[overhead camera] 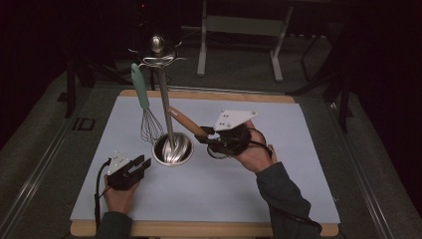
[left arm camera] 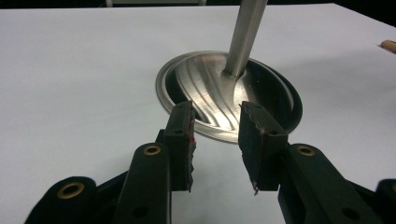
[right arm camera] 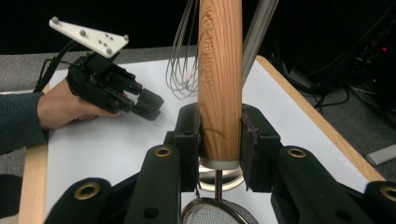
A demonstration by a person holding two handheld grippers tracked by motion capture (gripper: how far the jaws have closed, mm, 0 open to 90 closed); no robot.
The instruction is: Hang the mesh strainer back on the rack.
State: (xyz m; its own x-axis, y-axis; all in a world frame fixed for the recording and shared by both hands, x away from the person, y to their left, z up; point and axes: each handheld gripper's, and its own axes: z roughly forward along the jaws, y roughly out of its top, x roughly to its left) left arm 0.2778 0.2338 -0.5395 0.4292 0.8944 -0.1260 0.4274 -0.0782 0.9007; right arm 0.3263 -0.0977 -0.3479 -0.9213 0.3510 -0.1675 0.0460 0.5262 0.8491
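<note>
1. Right hand-held gripper [overhead camera: 205, 138] is clenched on the wooden handle [right arm camera: 219, 84] of a small mesh strainer [right arm camera: 212, 213]; both pads press the handle's sides just above its metal ferrule.
2. In the right gripper view the handle runs straight up between the jaws, and the strainer's mesh bowl sits below them at the bottom edge.
3. In the high view the handle [overhead camera: 186, 122] slants up and left from the gripper towards the utensil stand's pole [overhead camera: 165, 107]. Its free end is near the pole; can't tell if they touch.
4. Strainer is held above the white mat [overhead camera: 278, 129], right of the stand's round steel base [overhead camera: 172, 149].
5. Left hand-held gripper [overhead camera: 143, 163] is released: jaws apart, nothing between the pads.
6. Left gripper rests low over the mat, just left of the steel base, jaws pointing at it. In the left gripper view the base [left arm camera: 205, 93] lies just beyond the jaw tips, and the pole [left arm camera: 243, 37] rises from its middle.
7. A whisk [overhead camera: 145, 107] with a teal handle hangs from the stand's top rack [overhead camera: 157, 54], with its wire head just above the base's left side.
8. The mat covers most of the wooden table [overhead camera: 209, 93]; wood edge shows front and back.
</note>
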